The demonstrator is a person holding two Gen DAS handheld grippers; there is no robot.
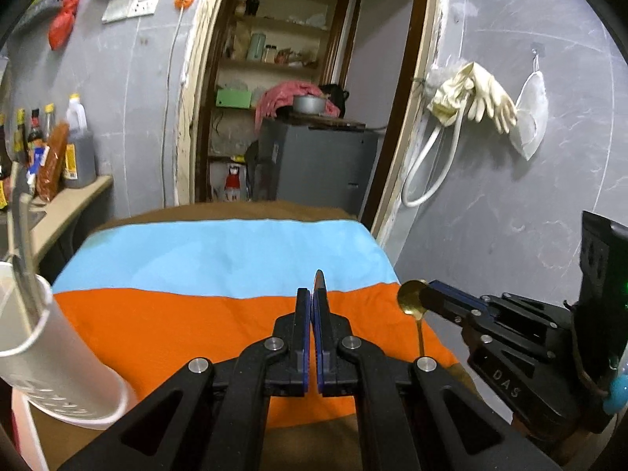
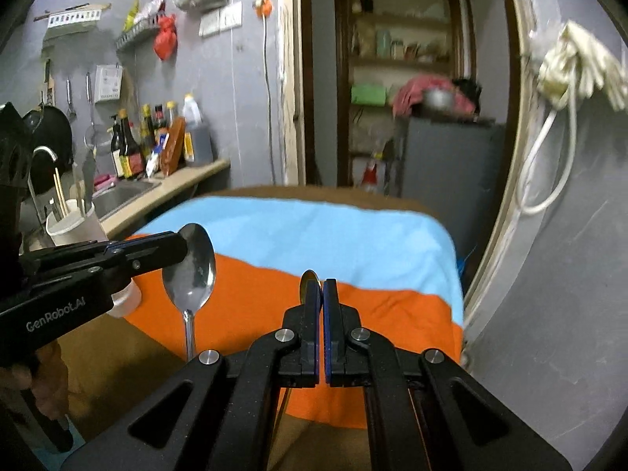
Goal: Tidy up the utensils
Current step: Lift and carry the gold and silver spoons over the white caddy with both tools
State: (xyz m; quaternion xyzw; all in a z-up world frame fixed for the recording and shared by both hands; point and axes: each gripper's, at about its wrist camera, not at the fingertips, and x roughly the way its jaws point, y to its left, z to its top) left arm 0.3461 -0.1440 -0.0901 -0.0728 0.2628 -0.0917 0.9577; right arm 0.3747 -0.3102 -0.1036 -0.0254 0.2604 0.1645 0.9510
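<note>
My left gripper (image 1: 313, 294) is shut on a silver spoon; only its bowl edge (image 1: 320, 280) shows between the fingers there. In the right wrist view the left gripper (image 2: 178, 245) holds that silver spoon (image 2: 190, 271) by the bowl, handle hanging down above the cloth. My right gripper (image 2: 322, 290) is shut on a gold spoon (image 2: 307, 280); in the left wrist view it (image 1: 422, 294) grips the gold spoon (image 1: 410, 300) by the bowl, handle down. A white utensil holder (image 1: 43, 353) with utensils stands at the left; it also shows in the right wrist view (image 2: 72, 223).
An orange and blue cloth (image 1: 219, 274) covers the table. A counter with sauce bottles (image 2: 157, 137) and a sink (image 2: 121, 192) lies at the left. A doorway with a grey cabinet (image 1: 318, 161) is behind. Gloves (image 1: 475, 94) and a hose hang on the right wall.
</note>
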